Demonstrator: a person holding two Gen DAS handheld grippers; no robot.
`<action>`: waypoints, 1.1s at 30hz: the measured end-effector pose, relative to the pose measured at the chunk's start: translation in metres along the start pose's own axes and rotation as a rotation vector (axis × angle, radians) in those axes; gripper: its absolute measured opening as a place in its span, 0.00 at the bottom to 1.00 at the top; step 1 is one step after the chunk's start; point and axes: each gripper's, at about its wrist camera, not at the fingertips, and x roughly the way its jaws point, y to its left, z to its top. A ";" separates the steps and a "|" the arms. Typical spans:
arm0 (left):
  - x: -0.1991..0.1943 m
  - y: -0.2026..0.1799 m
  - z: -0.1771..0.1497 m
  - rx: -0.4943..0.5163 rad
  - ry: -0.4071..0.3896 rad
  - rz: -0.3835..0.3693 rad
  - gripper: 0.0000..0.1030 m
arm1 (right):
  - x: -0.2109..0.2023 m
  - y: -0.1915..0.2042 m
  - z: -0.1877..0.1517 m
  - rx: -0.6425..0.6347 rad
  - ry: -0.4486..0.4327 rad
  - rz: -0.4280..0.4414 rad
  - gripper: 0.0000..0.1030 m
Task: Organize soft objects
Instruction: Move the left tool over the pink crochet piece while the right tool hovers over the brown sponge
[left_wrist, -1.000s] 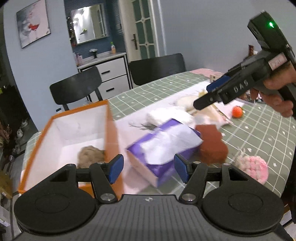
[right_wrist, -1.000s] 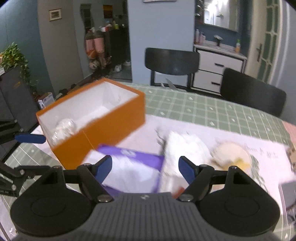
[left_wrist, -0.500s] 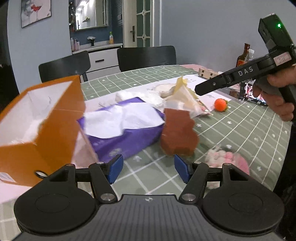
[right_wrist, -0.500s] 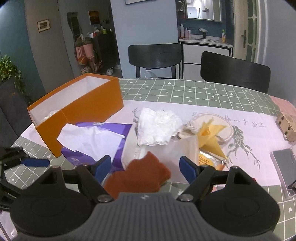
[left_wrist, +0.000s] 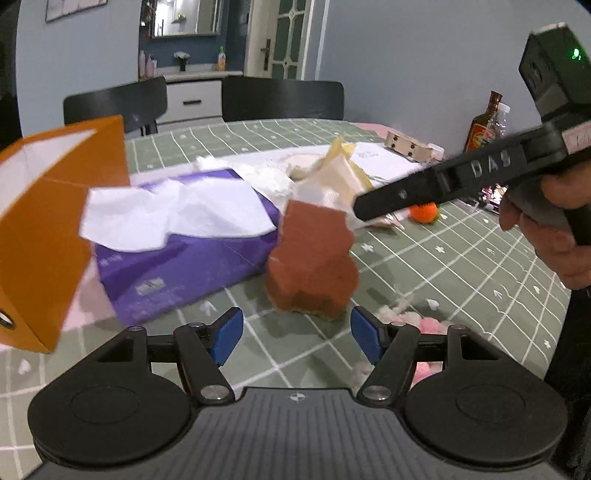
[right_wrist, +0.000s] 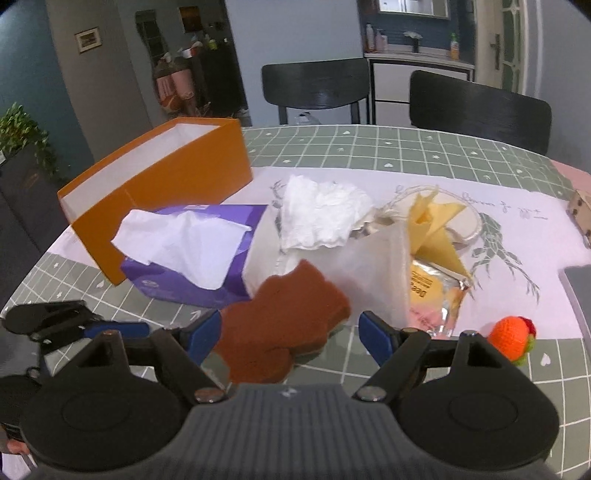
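Observation:
A brown bear-shaped sponge (left_wrist: 312, 260) (right_wrist: 280, 326) lies on the green checked tablecloth beside a purple tissue box (left_wrist: 177, 243) (right_wrist: 195, 251). My left gripper (left_wrist: 297, 338) is open and empty, just short of the sponge. My right gripper (right_wrist: 290, 338) is open, its jaws either side of the sponge, which sits closer to the left pad; it reaches in from the right in the left wrist view (left_wrist: 443, 181). An orange box (left_wrist: 55, 221) (right_wrist: 159, 184) stands left of the tissue box. A pink fluffy item (left_wrist: 417, 328) lies under my left gripper's right finger.
A small orange knitted ball (right_wrist: 511, 339) (left_wrist: 424, 212), crumpled white tissue (right_wrist: 321, 214), a white bag (right_wrist: 362, 273), yellow paper (right_wrist: 436, 229) and a snack packet (right_wrist: 432, 291) lie on a white mat. Bottles (left_wrist: 484, 125) and a wooden block (left_wrist: 406, 146) stand at the far right. Two black chairs (right_wrist: 476, 110) stand behind the table.
Both grippers have come lower and nearer the brown sponge. My left gripper swung right, away from the orange box. The right gripper's open jaws now flank the sponge.

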 end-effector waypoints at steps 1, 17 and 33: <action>0.002 -0.002 -0.001 -0.003 0.003 -0.008 0.77 | -0.001 0.000 0.000 0.001 -0.002 0.003 0.78; -0.008 -0.036 -0.023 -0.145 -0.034 -0.115 0.84 | 0.000 -0.006 0.000 0.019 -0.007 -0.006 0.78; 0.016 -0.060 -0.032 -0.132 0.036 -0.017 0.84 | 0.003 0.000 -0.002 -0.005 0.005 0.005 0.78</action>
